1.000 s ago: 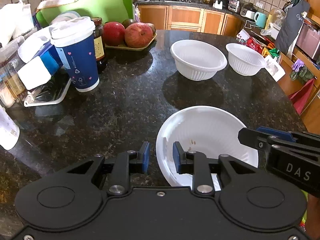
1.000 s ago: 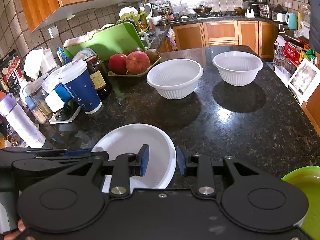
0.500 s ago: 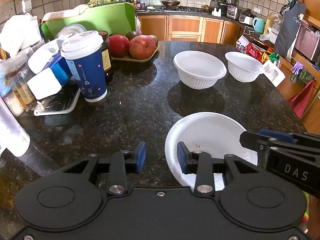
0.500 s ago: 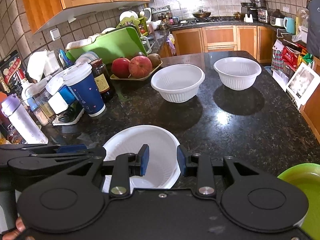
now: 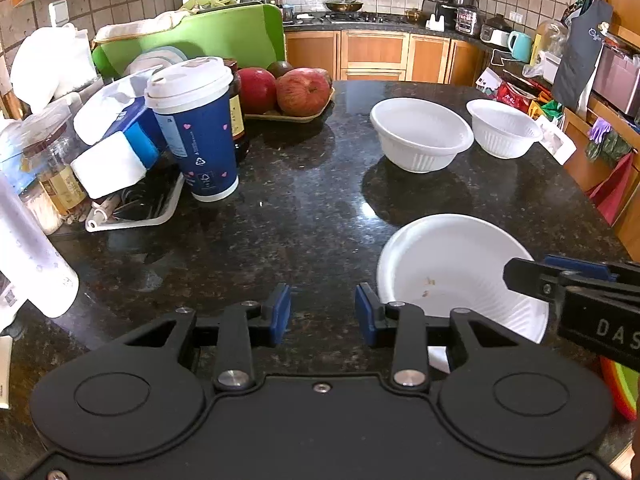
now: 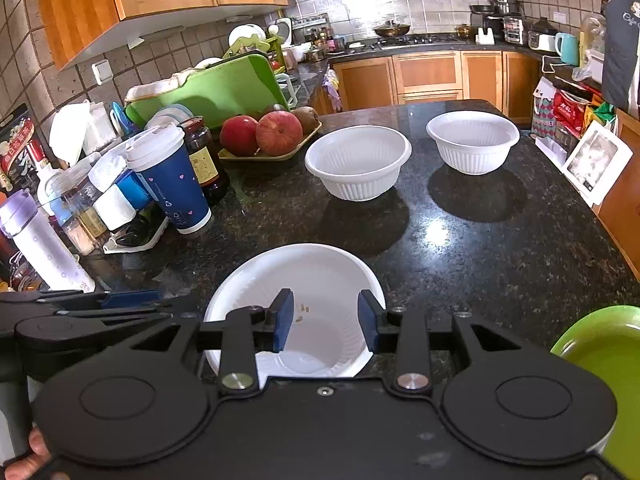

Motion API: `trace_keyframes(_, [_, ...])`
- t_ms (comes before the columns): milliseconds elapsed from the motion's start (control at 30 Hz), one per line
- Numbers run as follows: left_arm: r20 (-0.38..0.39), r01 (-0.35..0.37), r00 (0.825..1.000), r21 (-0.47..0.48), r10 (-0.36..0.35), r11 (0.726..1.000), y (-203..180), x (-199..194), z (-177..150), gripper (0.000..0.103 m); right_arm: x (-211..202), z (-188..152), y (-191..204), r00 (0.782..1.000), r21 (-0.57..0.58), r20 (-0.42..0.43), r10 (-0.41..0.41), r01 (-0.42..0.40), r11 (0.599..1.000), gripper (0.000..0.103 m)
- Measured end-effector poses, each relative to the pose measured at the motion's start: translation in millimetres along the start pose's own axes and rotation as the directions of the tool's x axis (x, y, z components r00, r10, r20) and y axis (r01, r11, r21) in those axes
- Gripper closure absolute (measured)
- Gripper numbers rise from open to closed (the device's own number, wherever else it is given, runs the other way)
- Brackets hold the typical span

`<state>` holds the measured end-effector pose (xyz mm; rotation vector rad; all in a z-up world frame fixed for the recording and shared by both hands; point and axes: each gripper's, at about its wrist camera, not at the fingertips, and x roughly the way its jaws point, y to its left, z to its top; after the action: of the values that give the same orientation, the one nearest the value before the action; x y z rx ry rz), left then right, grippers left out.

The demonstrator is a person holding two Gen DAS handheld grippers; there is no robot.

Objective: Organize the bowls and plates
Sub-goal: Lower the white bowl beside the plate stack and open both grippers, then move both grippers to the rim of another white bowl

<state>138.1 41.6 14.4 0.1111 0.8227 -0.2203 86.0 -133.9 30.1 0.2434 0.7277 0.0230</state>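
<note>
Centrally, a dark speckled stone bench [image 6: 500,264] carries everything, its left edge crowded with containers and its right edge curving away. Near the front edge sits a white bowl [image 6: 320,272] [image 5: 452,248], a few crumbs in its hollow. Two more white ribbed bowls stand toward the far edge: the middle bowl [image 6: 358,162] [image 5: 420,136] and, well apart to its right, the far-right bowl [image 6: 472,140] [image 5: 504,128]. A green plate [image 6: 600,348] shows at the front right corner. At the left edge stand a blue paper cup [image 6: 172,184] [image 5: 196,128] with a white lid and, behind it, a tray of red fruit [image 6: 276,136] [image 5: 296,92].

Left tongs [image 5: 322,314] hover over bare bench just left of the front bowl; their jaws have just been opening and stand apart with nothing between them. Right tongs [image 6: 324,320] hover above the front bowl's hollow; their jaws have just been opening and stand apart, the blue pads [image 6: 284,318] not pressing on the rim.
</note>
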Motion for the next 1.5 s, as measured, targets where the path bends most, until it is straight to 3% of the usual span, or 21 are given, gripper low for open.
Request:
trace_keyframes(467, [0.035,-0.009,0.999,0.063,0.007,0.998,26.0,0.8,6.6,0.056,-12.0,0.2,6.9,0.999,0.057,0.027,-0.046,0.045,0.997,0.064])
trace_keyframes(633, [0.085,-0.018,0.996,0.103,0.010,0.995,28.8,-6.5,15.5,0.056,-23.0,12.3,3.4,0.994,0.075,0.072,-0.076,0.071,0.995,0.062])
trace_keyframes(800, [0.128,0.003,0.992,0.106,-0.017,0.994,28.8,-15.7,32.2,0.055,-42.7,29.5,-2.1,0.973,0.095,0.193,-0.124,0.108,0.990,0.056])
trace_keyframes(867, [0.146,0.018,0.989,0.100,-0.032,0.995,27.7,-17.4,40.9,0.046,-49.6,37.7,-3.2,0.960,0.076,0.244,-0.141,0.126,0.989,0.053])
trace_keyframes(1033, [0.205,0.061,0.976,0.084,-0.077,0.995,23.5,-24.7,63.0,0.038,-59.2,62.7,-10.6,0.935,0.021,0.316,-0.158,0.160,0.987,0.047])
trace_keyframes(1167, [0.223,0.078,0.971,0.028,-0.082,0.997,21.6,-20.5,84.3,0.034,-62.2,84.5,-24.2,0.941,-0.008,0.316,-0.121,0.130,0.992,0.047])
trace_keyframes(1267, [0.230,0.051,0.971,0.030,-0.057,0.998,14.8,-14.3,98.9,0.034,-63.3,101.7,-35.4,0.944,-0.022,0.314,-0.106,0.119,0.993,0.047])
trace_keyframes(1500, [0.177,0.042,0.983,0.055,-0.052,0.998,-2.5,12.4,122.6,0.035,-48.3,129.4,-48.8,0.952,-0.115,0.294,-0.078,0.116,0.987,0.047])
